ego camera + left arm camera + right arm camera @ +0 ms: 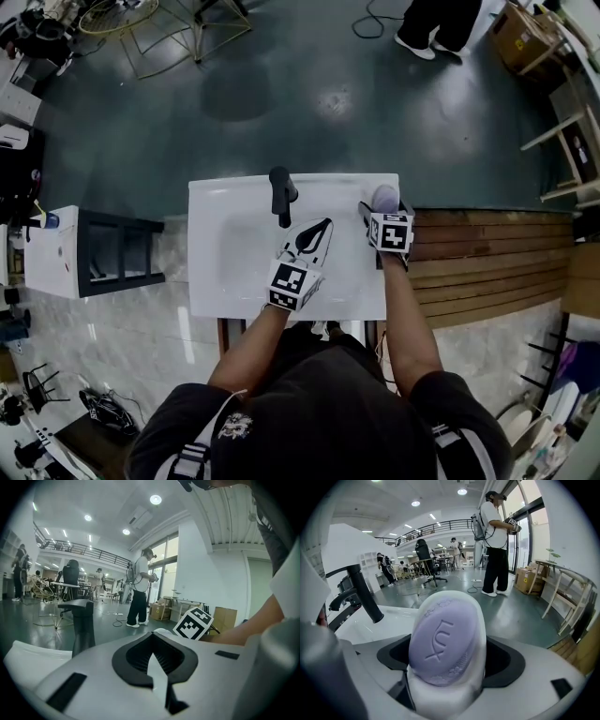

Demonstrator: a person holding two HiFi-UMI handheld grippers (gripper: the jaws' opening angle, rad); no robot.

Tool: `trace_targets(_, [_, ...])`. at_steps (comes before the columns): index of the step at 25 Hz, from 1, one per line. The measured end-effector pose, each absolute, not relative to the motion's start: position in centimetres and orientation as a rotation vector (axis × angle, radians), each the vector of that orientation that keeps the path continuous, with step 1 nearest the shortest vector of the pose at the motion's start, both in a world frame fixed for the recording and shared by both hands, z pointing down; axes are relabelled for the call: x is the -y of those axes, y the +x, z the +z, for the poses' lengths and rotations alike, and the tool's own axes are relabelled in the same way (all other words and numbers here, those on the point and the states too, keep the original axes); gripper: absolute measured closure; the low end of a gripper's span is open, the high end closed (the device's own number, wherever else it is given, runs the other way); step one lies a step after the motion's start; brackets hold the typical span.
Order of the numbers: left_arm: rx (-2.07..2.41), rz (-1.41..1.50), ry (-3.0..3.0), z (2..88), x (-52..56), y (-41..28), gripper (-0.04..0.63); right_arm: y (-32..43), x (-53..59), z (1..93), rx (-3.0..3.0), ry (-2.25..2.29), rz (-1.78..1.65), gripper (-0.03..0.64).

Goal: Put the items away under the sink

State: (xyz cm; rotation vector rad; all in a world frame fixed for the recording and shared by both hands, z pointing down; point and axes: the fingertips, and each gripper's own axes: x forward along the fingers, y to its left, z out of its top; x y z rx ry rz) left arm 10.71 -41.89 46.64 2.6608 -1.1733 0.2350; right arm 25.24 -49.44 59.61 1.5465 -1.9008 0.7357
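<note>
My right gripper [385, 208] is shut on a lilac bar of soap [384, 196] that lies in a white holder, at the back right corner of the white sink top [234, 258]. In the right gripper view the soap [443, 639] stands upright between the jaws, with embossed letters on its face. My left gripper [320, 233] hovers over the middle of the sink top, just right of the black faucet [281, 195]. Its jaws are shut with nothing between them [153, 637]. The space under the sink is hidden.
A wooden slatted surface [487, 262] adjoins the sink top on the right. A black rack [117, 251] and a white cabinet [56, 253] stand at the left. A person [494, 550] stands on the dark floor beyond the sink. Wire-frame furniture [178, 28] sits far back.
</note>
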Motion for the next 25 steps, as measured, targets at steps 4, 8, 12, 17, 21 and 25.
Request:
trace_targets(4, [1.187,0.229,2.656,46.4,41.7,10.5,0.597,25.3,49.2,59.2,1.913,1.539,0.726,0.146])
trace_targets(8, [1.189,0.242,2.665,46.3,41.2,10.4,0.597,24.8,48.9,57.7,1.943,1.540,0.696,0.147])
trace_targets(12, [1.207,0.246,2.666,45.7,40.3,10.6,0.597,24.5,47.8,56.3,1.970,1.528,0.674,0.147])
trace_targets(17, [1.277,0.256,2.661,44.6,38.8,11.4,0.597,25.0,45.9,56.0,2.004,1.484,0.665,0.147])
trace_targets(21, [1.324,0.259,2.646,44.0,37.2,11.3,0.597,24.5,43.9,55.0,2.040,1.451,0.654,0.147])
trace_targets(25, [1.357,0.232,2.608,43.8,35.6,10.8,0.597,23.9,41.7,54.2,2.066,1.423,0.629,0.146])
